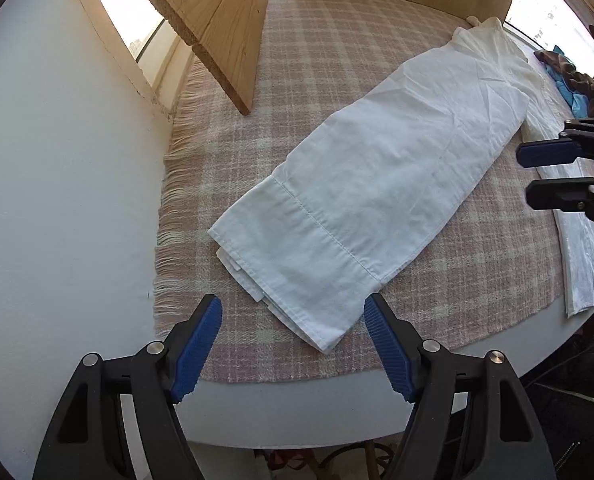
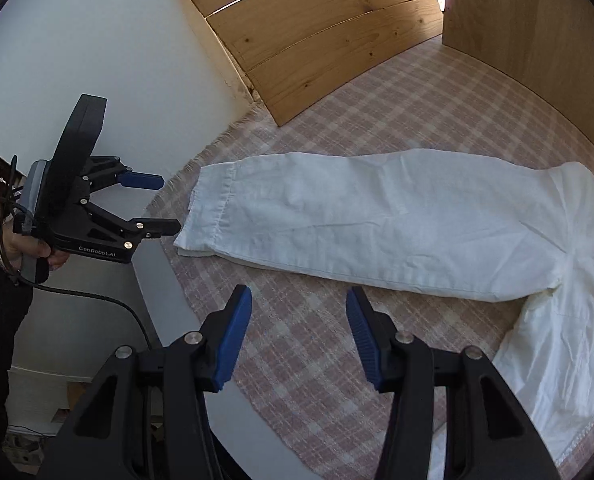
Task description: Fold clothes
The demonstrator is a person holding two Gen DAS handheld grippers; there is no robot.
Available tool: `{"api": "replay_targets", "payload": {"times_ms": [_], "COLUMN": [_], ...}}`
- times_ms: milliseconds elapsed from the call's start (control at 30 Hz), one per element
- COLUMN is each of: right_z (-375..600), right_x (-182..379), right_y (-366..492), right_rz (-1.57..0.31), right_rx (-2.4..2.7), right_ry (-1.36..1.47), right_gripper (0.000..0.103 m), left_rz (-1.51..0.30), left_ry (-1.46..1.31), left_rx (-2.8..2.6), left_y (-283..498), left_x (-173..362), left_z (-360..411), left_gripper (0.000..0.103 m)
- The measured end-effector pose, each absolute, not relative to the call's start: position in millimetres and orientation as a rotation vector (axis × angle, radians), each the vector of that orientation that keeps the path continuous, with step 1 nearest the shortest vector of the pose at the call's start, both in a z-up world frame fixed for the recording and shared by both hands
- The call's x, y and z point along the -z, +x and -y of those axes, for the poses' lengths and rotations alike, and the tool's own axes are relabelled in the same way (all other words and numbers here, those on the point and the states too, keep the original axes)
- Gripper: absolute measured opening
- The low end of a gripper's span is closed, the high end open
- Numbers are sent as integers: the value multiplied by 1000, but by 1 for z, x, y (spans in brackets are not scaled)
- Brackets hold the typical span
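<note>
Just ahead of my left claw, the white trousers lie on the plaid cloth of the surface, legs stacked one on the other, hems nearest me. Lengthwise fold looks made; no crosswise fold shows. Waist end spreads wide beside my right claw. Both claws released, grasping nothing.

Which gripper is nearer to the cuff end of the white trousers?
Left. The left gripper hangs open just before the cuff end; the right gripper is open further along, beside the leg.
</note>
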State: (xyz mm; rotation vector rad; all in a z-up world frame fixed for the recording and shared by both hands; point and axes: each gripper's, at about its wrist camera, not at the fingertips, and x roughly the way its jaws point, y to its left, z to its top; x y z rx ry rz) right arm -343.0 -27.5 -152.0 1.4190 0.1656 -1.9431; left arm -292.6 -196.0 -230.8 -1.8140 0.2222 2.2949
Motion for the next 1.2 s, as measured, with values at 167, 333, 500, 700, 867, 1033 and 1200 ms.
{"api": "replay_targets", "payload": {"times_ms": [167, 333, 500, 700, 867, 1033, 1200], "right_z": [106, 126, 117, 118, 147, 193, 216], "right_x": [190, 221, 222, 202, 196, 190, 208], "right_y": [-375, -360, -344, -380, -414, -427, -421], "right_rz": [-207, -327, -377, -185, -192, -436, -677], "right_rx": [1911, 1827, 1757, 1766, 1767, 1643, 1515], "right_ry": [1426, 1478, 1461, 1509, 1554, 1355, 1259], "right_gripper": [27, 27, 27, 28, 37, 44, 44], "left_rz": [-197, -249, -285, -238, -217, -141, -33], "left_ry": [-1796, -1847, -1857, -1846, -1845, -1867, -1858], "left_rx": [-2305, -2282, -2227, -2177, -2174, -2153, -2181], "left_y": [-292, -301, -308, -309, -313, -307, -298], "left_x": [226, 239, 247, 250, 248, 249, 247], "left_z": [206, 216, 213, 214, 217, 221, 231], "left_gripper": [72, 72, 72, 72, 72, 72, 72]}}
